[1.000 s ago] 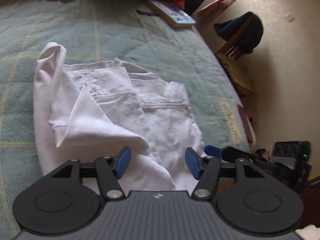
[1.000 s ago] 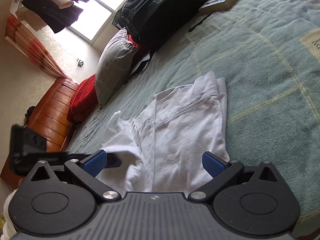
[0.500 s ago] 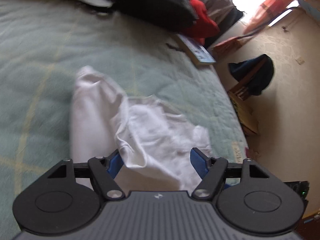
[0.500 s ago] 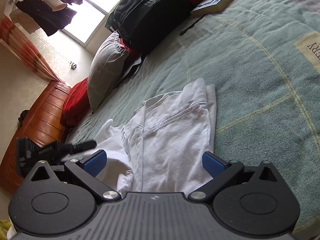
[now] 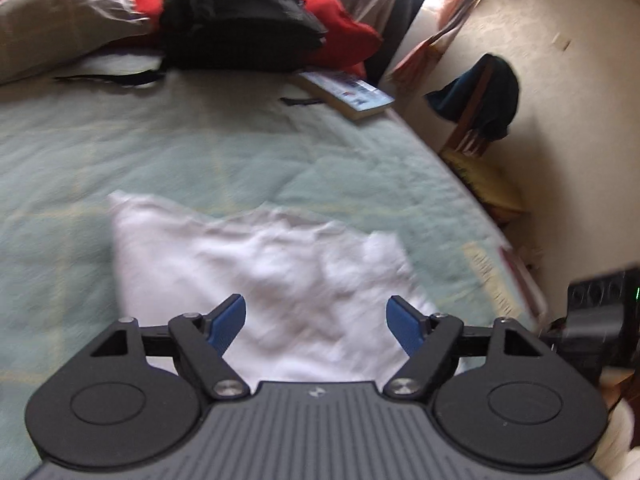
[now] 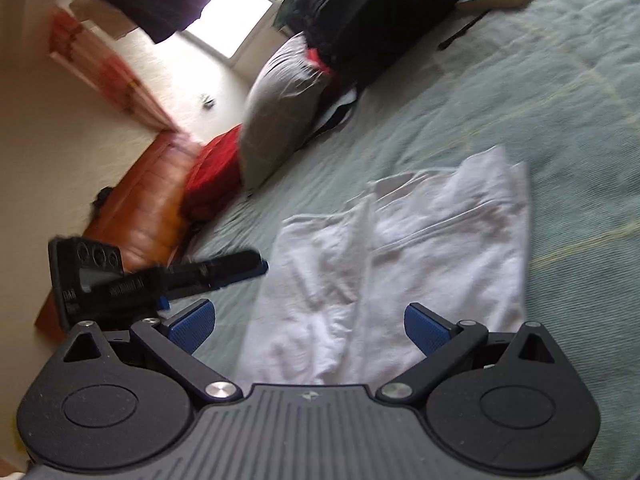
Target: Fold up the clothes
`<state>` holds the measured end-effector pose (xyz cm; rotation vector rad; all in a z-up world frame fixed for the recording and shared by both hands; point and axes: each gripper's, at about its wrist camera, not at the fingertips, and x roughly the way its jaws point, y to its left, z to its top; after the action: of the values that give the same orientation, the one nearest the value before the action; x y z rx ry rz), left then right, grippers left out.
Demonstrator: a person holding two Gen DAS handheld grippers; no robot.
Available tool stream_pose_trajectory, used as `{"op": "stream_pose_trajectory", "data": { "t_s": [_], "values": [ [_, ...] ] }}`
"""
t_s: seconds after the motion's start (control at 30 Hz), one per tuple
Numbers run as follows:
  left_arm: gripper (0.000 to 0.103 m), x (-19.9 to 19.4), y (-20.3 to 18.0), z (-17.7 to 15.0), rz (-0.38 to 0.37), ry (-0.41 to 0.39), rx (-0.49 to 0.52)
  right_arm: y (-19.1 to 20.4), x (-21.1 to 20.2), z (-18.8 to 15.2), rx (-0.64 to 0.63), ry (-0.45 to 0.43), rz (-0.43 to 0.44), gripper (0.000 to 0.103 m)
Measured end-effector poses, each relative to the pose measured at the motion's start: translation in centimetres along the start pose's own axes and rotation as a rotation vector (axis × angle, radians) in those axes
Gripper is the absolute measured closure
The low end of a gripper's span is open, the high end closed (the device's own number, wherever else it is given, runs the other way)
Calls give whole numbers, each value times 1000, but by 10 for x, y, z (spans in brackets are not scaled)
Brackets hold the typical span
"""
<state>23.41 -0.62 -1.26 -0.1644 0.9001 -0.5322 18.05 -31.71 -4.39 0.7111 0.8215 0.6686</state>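
A white garment (image 5: pixel 256 276) lies folded and rumpled on the pale green bedspread (image 5: pixel 200 152), blurred in the left wrist view. My left gripper (image 5: pixel 316 324) hovers open just above its near edge, nothing between the blue pads. In the right wrist view the same white garment (image 6: pixel 400 248) shows a folded flap on its left half. My right gripper (image 6: pixel 308 326) stands open over its near end, empty. The left gripper (image 6: pixel 208 270) appears there at the garment's left side, its fingers seen side-on.
A black backpack (image 5: pixel 240 16), red cushions (image 5: pixel 340 36) and a grey pillow (image 5: pixel 56 16) crowd the bed's head. A book (image 5: pixel 348 94) lies near the right edge. Beyond the edge stand a chair with dark clothing (image 5: pixel 480 96) and a wooden headboard (image 6: pixel 148 208).
The left gripper let go of the raised white fabric, which now lies flat on the garment. It opened wider and pulled back and up. The right gripper shifted slightly and stayed open.
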Motion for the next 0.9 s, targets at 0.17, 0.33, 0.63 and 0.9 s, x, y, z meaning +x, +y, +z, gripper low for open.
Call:
{"op": "stream_pose_trajectory", "data": {
  "t_s": [0.17, 0.33, 0.63, 0.9],
  "values": [
    [23, -32, 6, -48, -84, -23, -15, 11, 11, -8, -17, 43, 26, 2],
    [19, -12, 17, -77, -129, 109, -123, 20, 15, -15, -22, 66, 49, 2],
    [13, -60, -20, -92, 117, -66, 76, 8, 13, -3, 34, 89, 66, 1],
    [13, -49, -29, -102, 239, -39, 157, -10, 56, 16, 94, 195, 59, 0]
  ]
}}
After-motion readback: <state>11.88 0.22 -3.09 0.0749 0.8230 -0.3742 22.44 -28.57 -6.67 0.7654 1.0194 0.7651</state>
